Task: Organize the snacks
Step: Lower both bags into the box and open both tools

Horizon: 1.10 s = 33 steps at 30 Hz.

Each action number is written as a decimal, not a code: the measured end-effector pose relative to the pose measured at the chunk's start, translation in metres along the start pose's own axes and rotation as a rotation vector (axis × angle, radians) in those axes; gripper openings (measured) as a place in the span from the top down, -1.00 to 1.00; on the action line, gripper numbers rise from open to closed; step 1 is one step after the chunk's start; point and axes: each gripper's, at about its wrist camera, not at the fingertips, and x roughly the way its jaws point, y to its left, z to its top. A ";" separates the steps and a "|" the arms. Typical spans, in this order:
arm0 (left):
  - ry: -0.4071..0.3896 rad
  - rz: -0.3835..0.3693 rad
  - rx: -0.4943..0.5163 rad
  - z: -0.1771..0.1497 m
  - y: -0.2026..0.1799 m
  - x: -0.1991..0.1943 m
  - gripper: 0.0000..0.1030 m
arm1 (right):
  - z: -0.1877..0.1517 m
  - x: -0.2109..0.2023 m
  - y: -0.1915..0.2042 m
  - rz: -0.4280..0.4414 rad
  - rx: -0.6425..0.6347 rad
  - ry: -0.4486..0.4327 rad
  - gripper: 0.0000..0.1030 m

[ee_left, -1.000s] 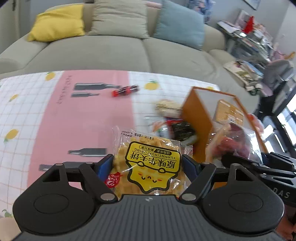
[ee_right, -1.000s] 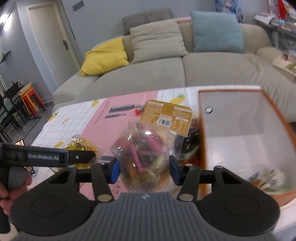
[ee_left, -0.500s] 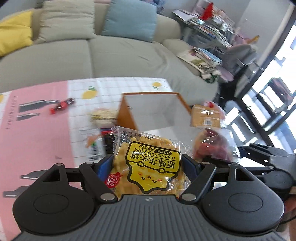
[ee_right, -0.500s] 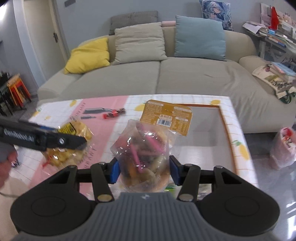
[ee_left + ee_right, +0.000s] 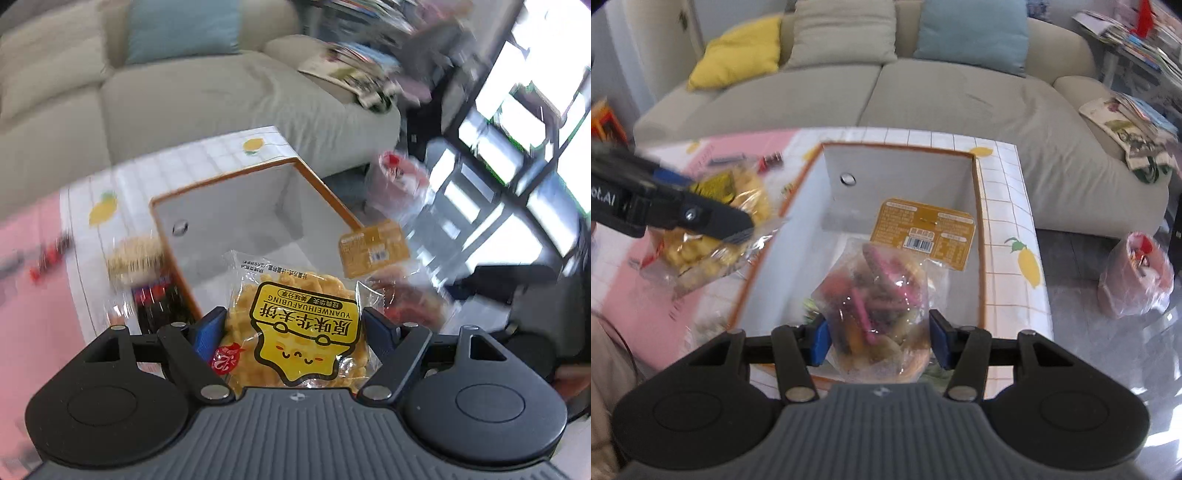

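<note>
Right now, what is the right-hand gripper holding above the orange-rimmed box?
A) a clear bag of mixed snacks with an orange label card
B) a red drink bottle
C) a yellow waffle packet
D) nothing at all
A: in the right wrist view the right gripper is closed on the clear bag of mixed snacks, its orange label card sticking up, over the orange-rimmed box; the waffle packet sits in the left gripper.

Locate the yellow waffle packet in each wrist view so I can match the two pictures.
Left wrist view: the waffle packet sits bottom centre, clamped between the left gripper pads.
Right wrist view: the same packet is at the left edge, beside the box and held by the left gripper's black finger.
Shared landmark: the orange-rimmed box with white inner walls and a round hole in one wall, under both held snacks.
</note>
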 end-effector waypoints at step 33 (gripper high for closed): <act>0.376 0.062 0.734 -0.035 -0.035 0.134 -0.89 | 0.021 0.113 -0.013 0.148 -0.297 0.153 -0.20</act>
